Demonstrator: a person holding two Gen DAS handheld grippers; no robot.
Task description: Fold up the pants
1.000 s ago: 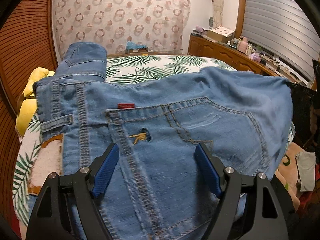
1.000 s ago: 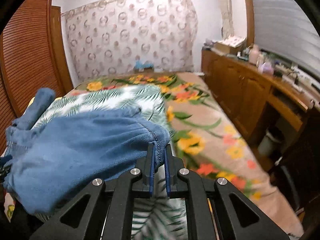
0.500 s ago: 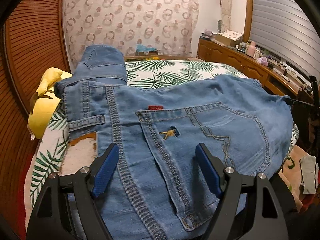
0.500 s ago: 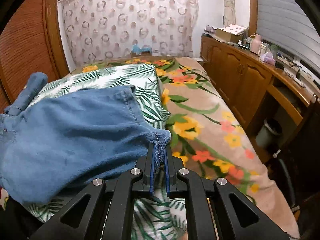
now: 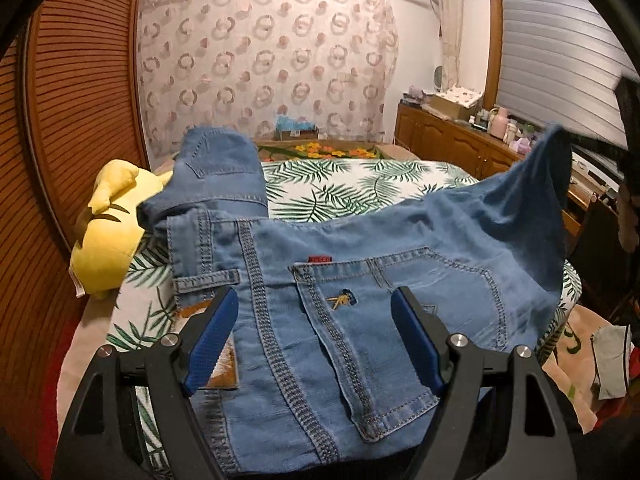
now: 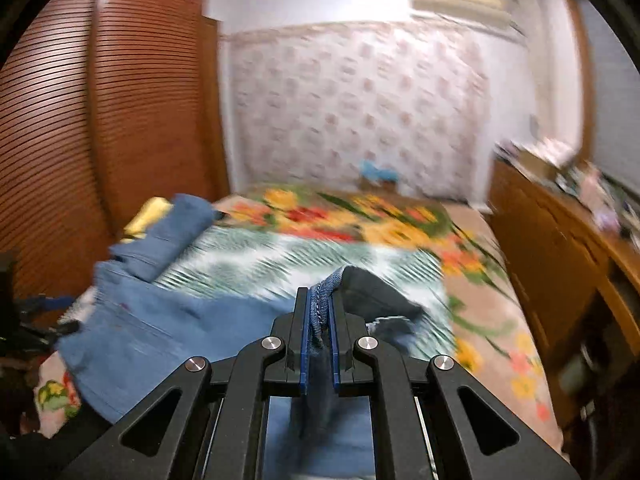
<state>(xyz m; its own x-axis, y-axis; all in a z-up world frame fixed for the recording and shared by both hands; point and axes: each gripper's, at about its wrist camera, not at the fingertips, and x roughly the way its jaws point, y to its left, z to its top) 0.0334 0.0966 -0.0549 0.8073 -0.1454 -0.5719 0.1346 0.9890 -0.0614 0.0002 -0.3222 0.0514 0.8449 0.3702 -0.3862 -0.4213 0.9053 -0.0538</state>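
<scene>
Lying between the wide-spread left fingers (image 5: 224,332), the pants (image 5: 360,280) are pinched by the right fingers (image 6: 305,336).

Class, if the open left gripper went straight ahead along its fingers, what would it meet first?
Most likely the blue denim pants: the left gripper already straddles the back pocket. Depth is uncertain.

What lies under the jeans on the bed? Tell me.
Under the jeans lies a palm-leaf sheet, showing beyond them; a tan patch shows near the left claw. A yellow plush sits beside them. The rest beneath is covered.
</scene>
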